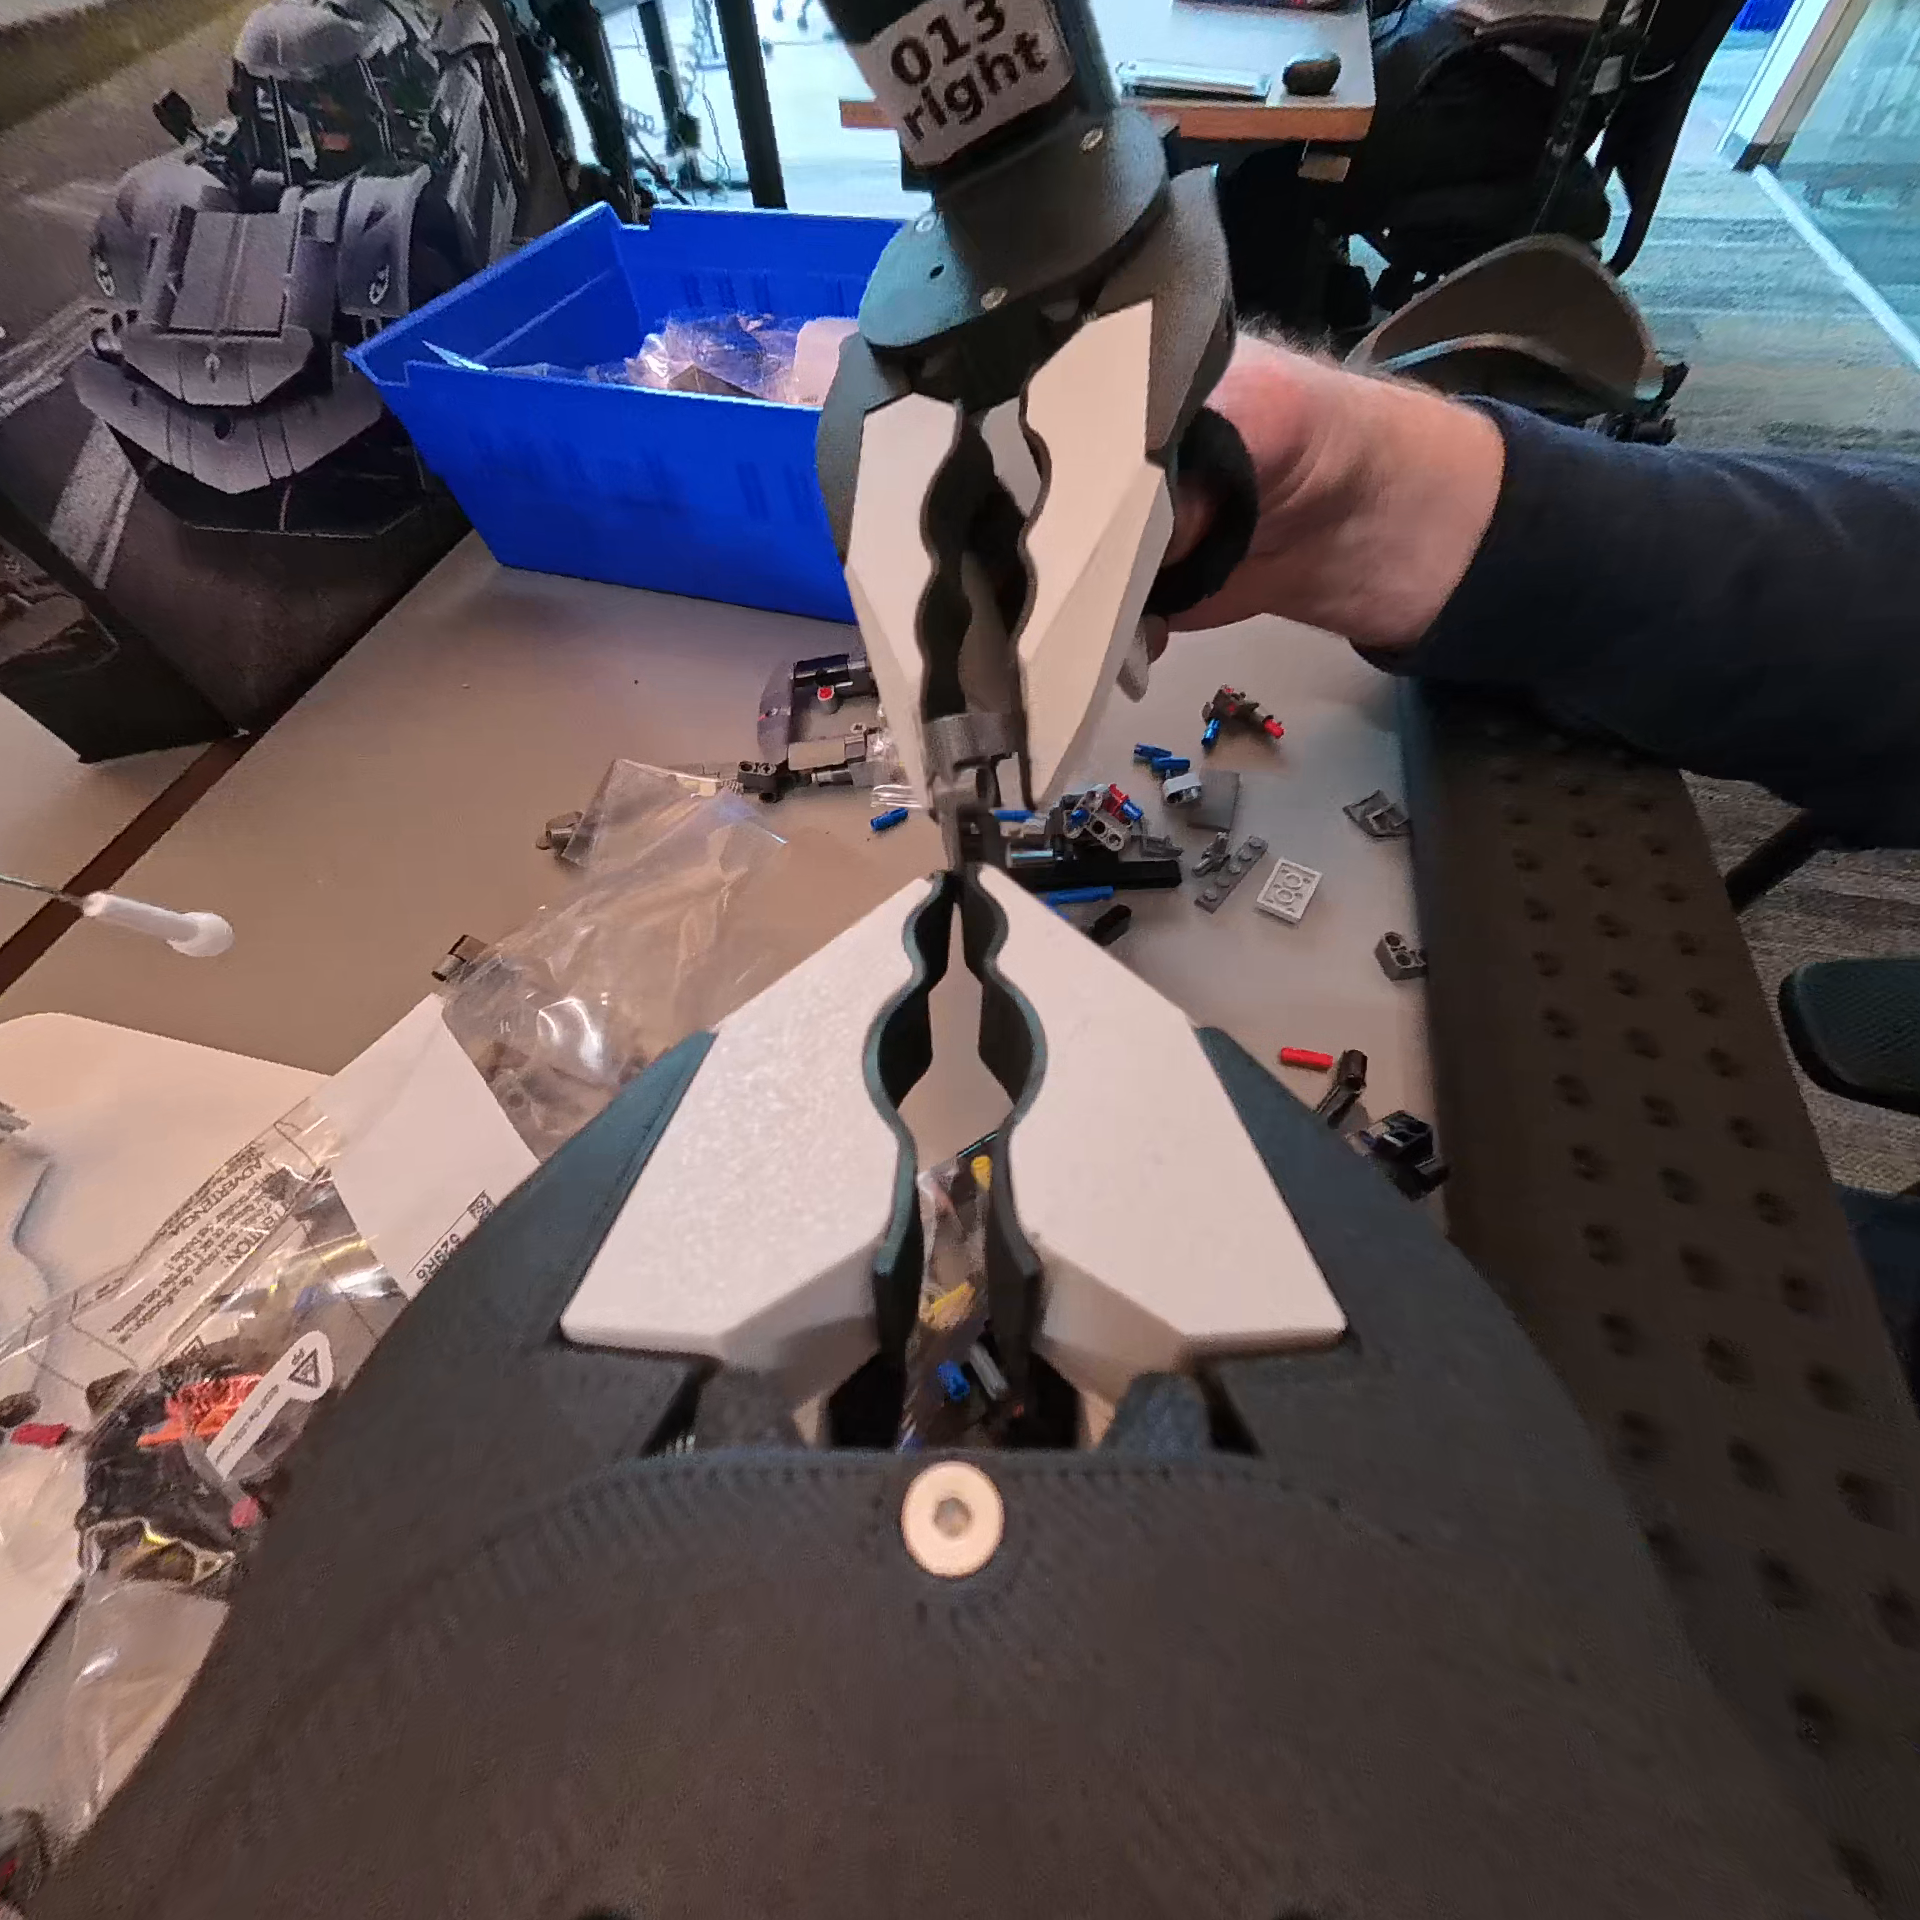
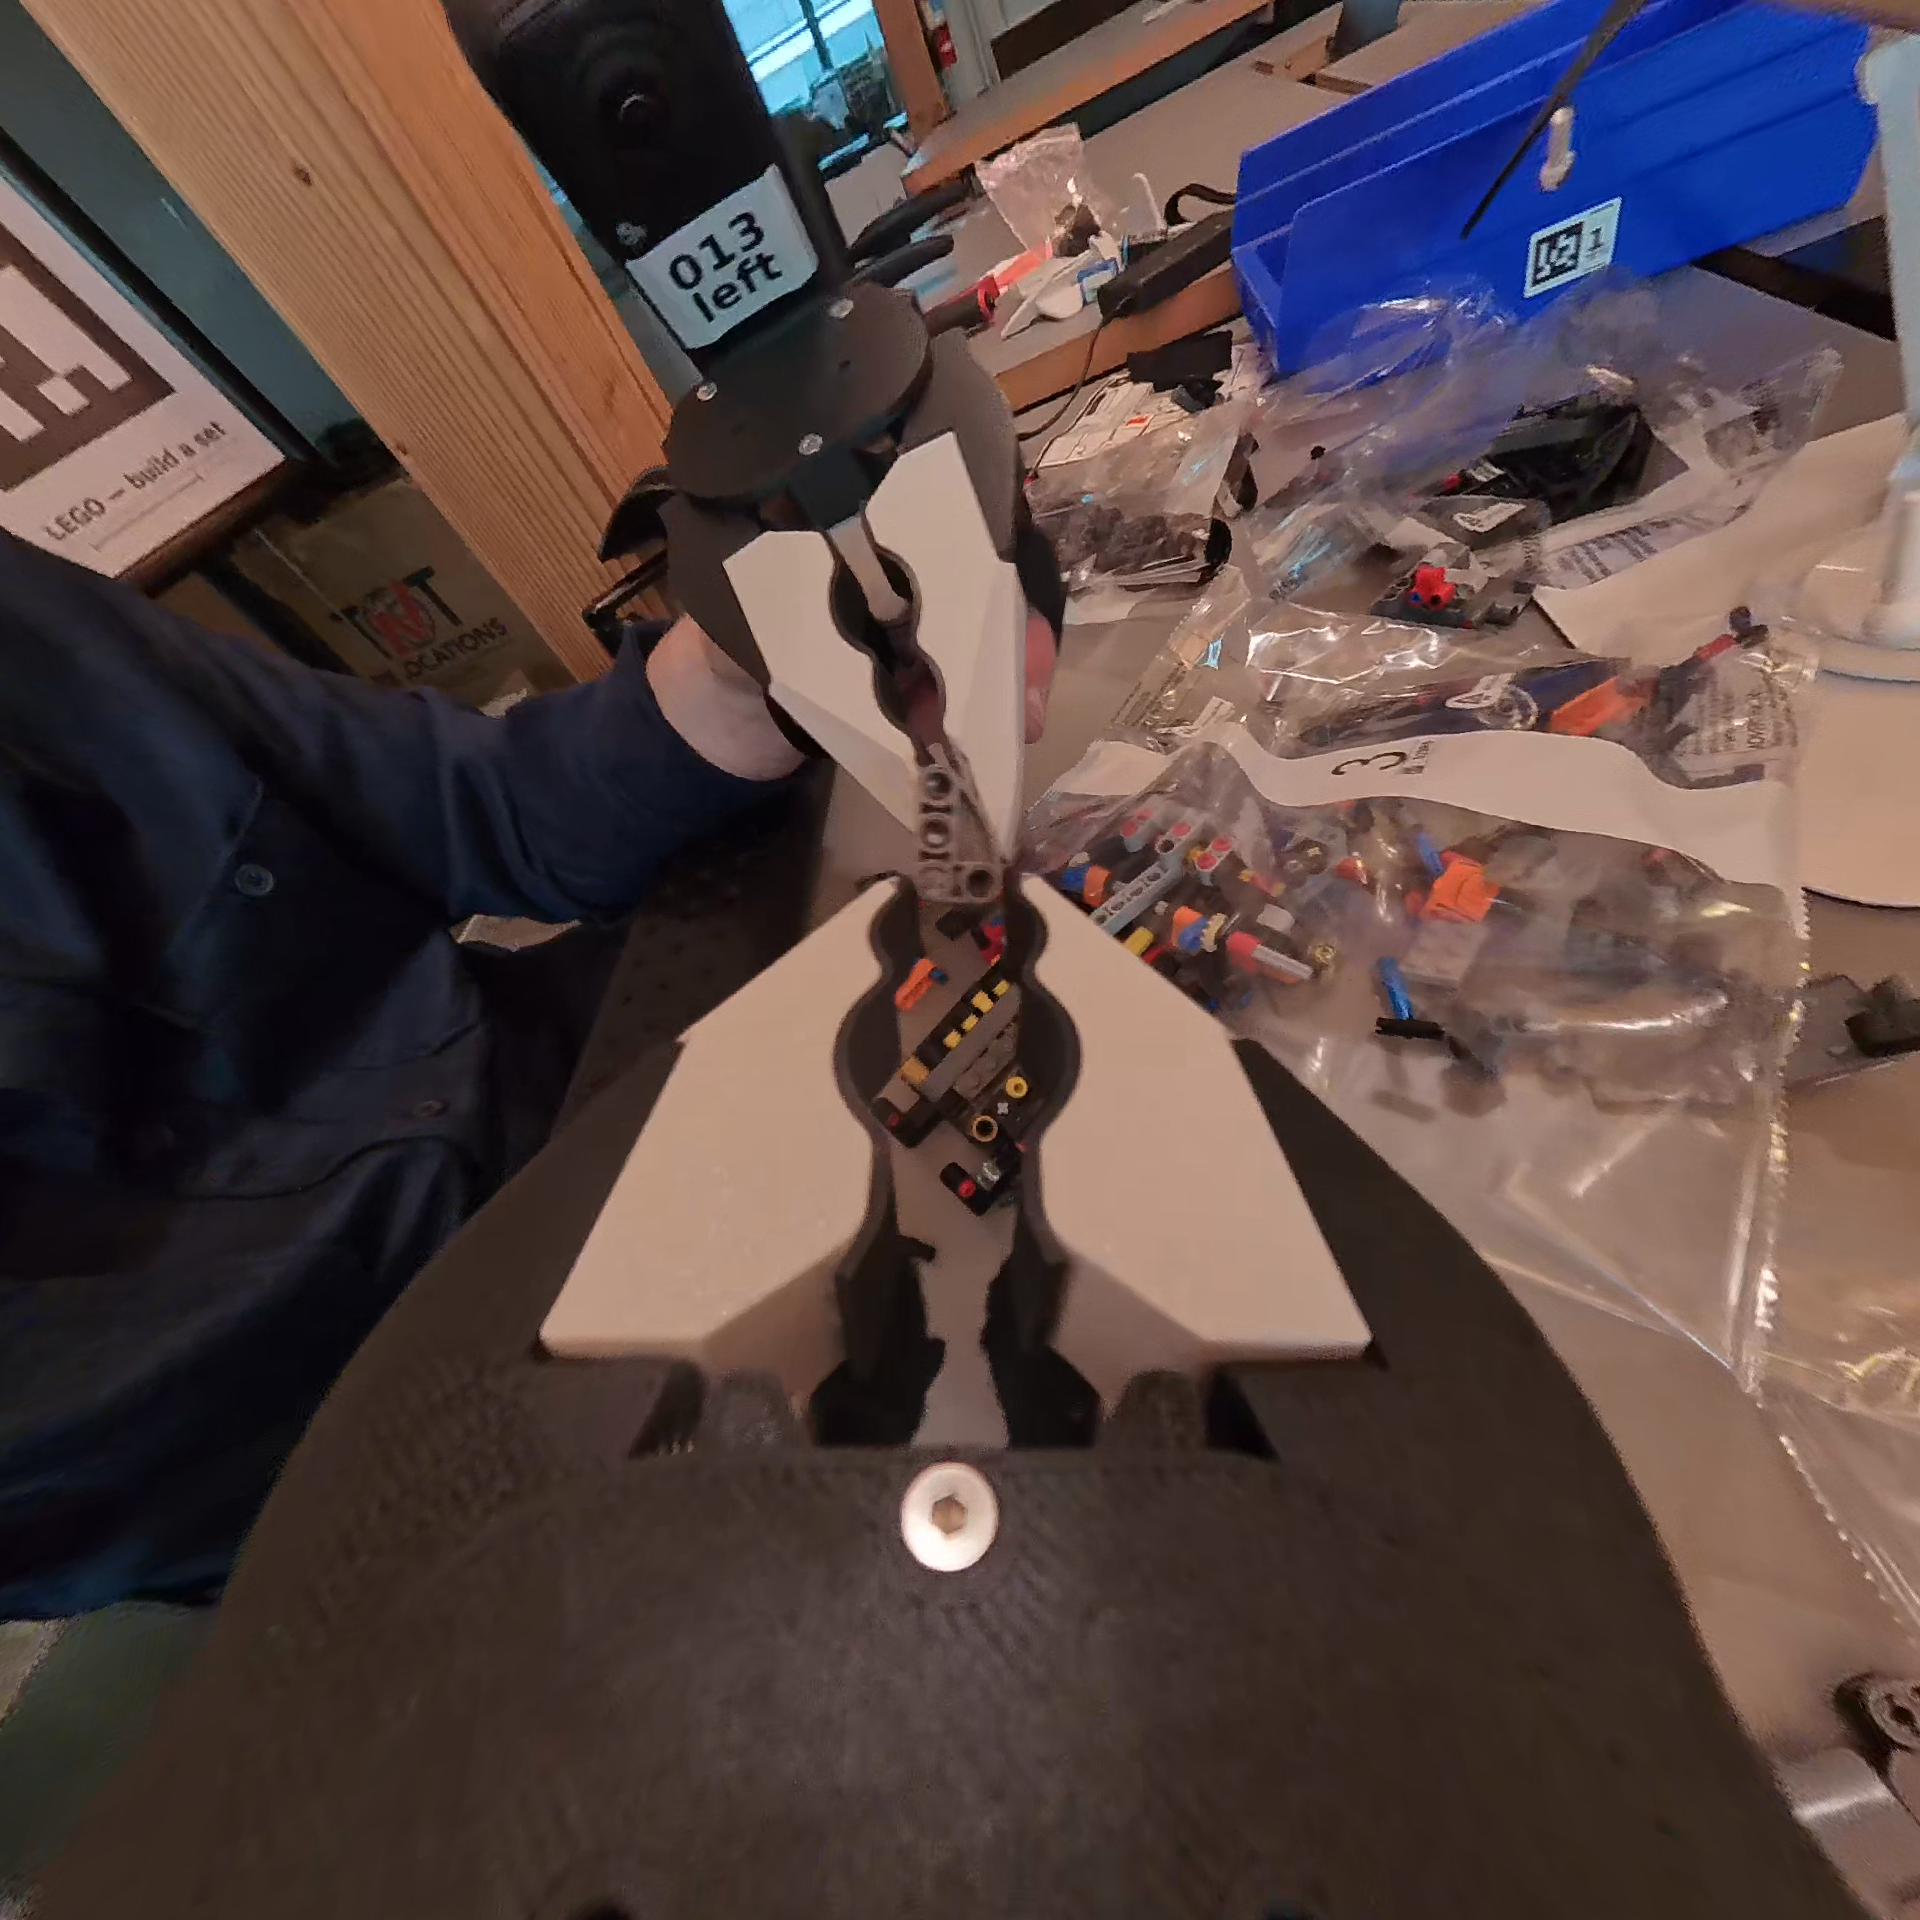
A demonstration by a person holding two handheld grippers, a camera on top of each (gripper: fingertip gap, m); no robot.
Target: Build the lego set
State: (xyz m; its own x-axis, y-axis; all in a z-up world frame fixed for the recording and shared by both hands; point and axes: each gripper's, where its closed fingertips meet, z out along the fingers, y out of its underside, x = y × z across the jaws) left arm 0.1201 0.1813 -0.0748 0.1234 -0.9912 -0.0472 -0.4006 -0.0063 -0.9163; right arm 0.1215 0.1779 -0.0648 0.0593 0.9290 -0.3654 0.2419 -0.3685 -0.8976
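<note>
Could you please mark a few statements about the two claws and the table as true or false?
1. The left claw and right claw meet tip to tip above the table. True.
2. The grey beam held between the claws has round holes along it. True.
3. The blue bin is empty. False: clear bags lie inside it.
4. All the small parts are still sealed in bags. False: many lie loose on the table.
5. The left claw is wide open. False: its fingers are closed on the beam.
</note>
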